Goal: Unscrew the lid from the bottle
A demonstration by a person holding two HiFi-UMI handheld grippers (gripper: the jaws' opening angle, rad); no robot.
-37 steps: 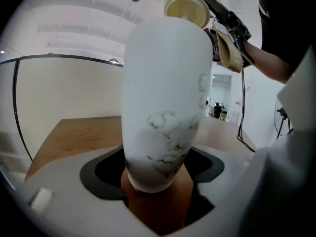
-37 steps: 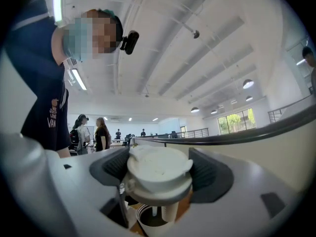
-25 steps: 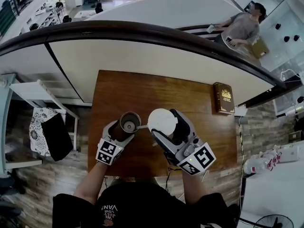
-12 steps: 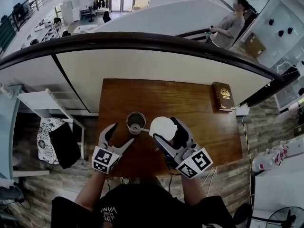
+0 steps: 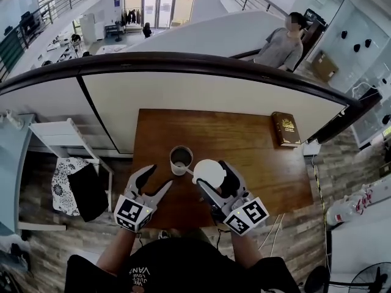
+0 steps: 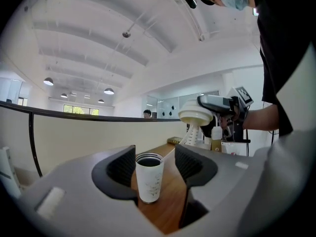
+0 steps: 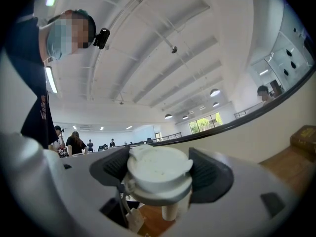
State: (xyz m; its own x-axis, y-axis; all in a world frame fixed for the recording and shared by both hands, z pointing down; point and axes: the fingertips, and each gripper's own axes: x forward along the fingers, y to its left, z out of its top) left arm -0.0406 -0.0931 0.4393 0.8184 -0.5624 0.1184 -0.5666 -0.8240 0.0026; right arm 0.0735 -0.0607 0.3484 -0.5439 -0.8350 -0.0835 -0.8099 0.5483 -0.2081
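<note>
The white bottle [image 5: 181, 161] stands upright and uncapped on the wooden table [image 5: 256, 157], its dark mouth showing. My left gripper [image 5: 157, 177] hovers just short of it at the near left. Its jaws are closing, with nothing pressed between them. In the left gripper view the bottle [image 6: 149, 177] stands past the pads [image 6: 123, 168]. My right gripper [image 5: 211, 173] is shut on the white lid [image 5: 206, 170] and holds it in the air right of the bottle. The right gripper view shows the lid [image 7: 159, 174] clamped between both pads, a small tag [image 7: 131, 216] dangling below.
A brown book [image 5: 286, 129] lies at the table's far right corner. A curved white wall with a dark rail [image 5: 201, 63] runs behind the table. A white rack with dark cloth [image 5: 76, 185] stands left of it. A person [image 5: 278, 44] stands beyond the rail.
My left gripper, around the bottle a second ago, has let go and drawn back toward me. The right gripper still holds the lid, a little lower.
</note>
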